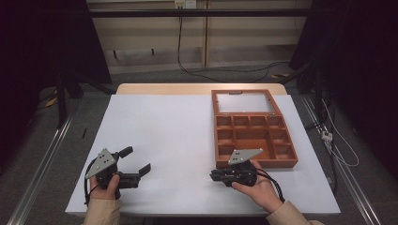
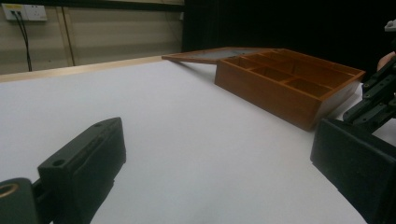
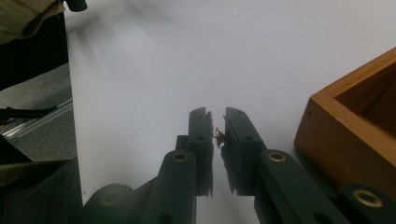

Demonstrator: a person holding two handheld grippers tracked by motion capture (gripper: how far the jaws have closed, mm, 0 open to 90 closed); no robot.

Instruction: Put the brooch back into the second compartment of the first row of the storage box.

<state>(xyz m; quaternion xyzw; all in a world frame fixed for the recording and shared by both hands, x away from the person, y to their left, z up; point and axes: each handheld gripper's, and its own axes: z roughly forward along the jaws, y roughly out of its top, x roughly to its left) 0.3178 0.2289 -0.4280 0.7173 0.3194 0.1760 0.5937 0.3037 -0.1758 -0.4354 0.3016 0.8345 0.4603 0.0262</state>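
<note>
While the wooden box (image 1: 256, 129) lies open on the right half of the white table (image 1: 164, 140), its glass-paned lid (image 1: 244, 102) folded flat behind it, every compartment that can be seen looks bare, so the filling or sorting work appears barely begun. From the right gripper view, the right gripper (image 3: 218, 128) has its 2 jaws drawn almost together on a tiny brownish, glinting object (image 3: 218, 136), too small to identify; it sits pinched between the jaw tips just beside the near left corner of the box. From the high view this gripper (image 1: 217, 176) points left, low over the table, close to the box's front wall. The left gripper (image 1: 141, 172) rests well apart near the table's left front, jaws spread wide and holding nothing. My judgement: the pick-up is done, and what remains is carrying the small piece over the box wall and releasing it into a compartment.
</note>
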